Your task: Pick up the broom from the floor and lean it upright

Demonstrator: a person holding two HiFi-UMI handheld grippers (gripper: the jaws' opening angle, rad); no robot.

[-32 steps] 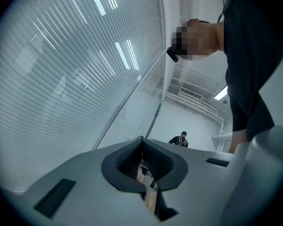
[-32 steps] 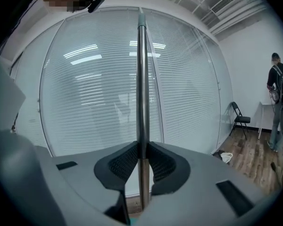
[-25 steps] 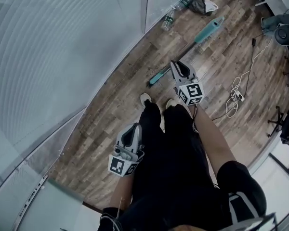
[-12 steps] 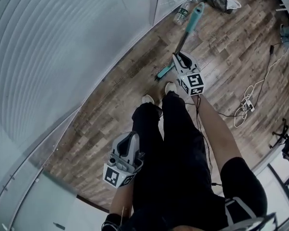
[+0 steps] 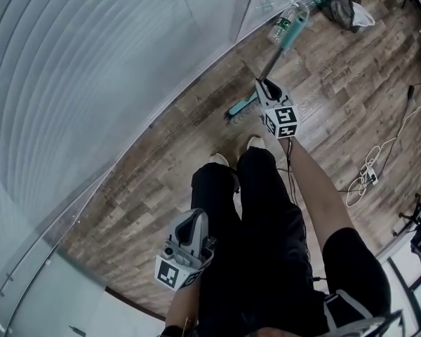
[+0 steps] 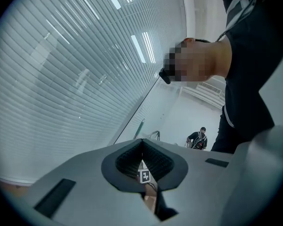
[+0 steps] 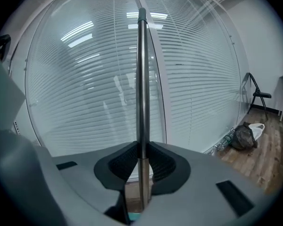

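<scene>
The broom has a teal head (image 5: 240,108) on the wood floor and a metal handle (image 5: 273,61) that ends in a teal grip (image 5: 292,24) near the glass wall. My right gripper (image 5: 265,87) is shut on the lower part of the handle, just above the head. In the right gripper view the handle (image 7: 142,79) rises straight up between the pads of my right gripper (image 7: 142,161), in front of the blinds. My left gripper (image 5: 194,217) hangs beside the person's left leg. Its jaws meet with nothing between them, as the left gripper view shows of my left gripper (image 6: 142,144).
A glass wall with blinds (image 5: 91,83) runs along the left. Plastic bottles (image 5: 281,27) and a dark bag (image 5: 349,8) lie by the wall past the broom. A white cable (image 5: 370,175) lies on the floor at right. The person's shoes (image 5: 256,142) stand close behind the broom head.
The right gripper has sunk toward the floor with the broom. The handle has swung from pointing right to pointing at the glass wall. The left gripper has dropped lower beside the leg.
</scene>
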